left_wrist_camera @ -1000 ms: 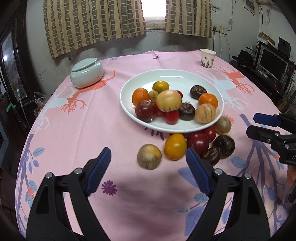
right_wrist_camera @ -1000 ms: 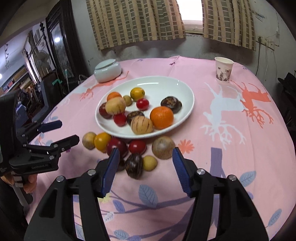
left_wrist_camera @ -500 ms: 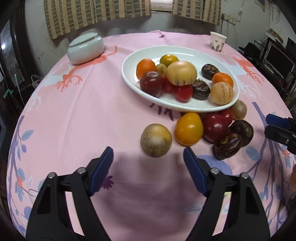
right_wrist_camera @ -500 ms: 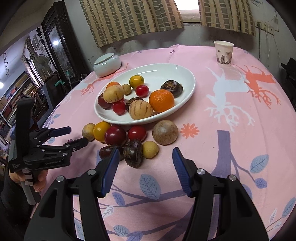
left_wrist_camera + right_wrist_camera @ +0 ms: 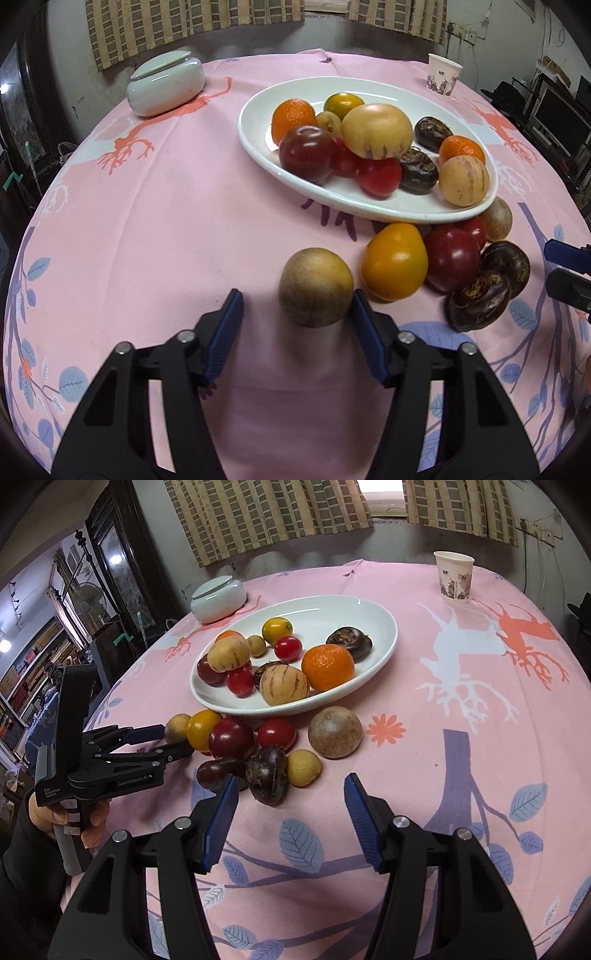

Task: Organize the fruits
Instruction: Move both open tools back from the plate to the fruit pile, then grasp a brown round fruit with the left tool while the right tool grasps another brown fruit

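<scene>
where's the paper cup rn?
The paper cup stands at the table's far right edge in both wrist views, beyond the white plate and clear of all the fruit.

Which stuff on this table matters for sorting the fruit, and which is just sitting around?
For the job: loose fruits by the plate, white plate, left gripper, right gripper.
Lying about: paper cup, lidded jar.

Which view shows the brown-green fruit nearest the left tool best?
The left wrist view: the brown-green fruit sits large and unobstructed between the open left tool fingers, apart from the orange fruit. In the right wrist view it is small and partly hidden behind that tool and the orange fruit.
</scene>
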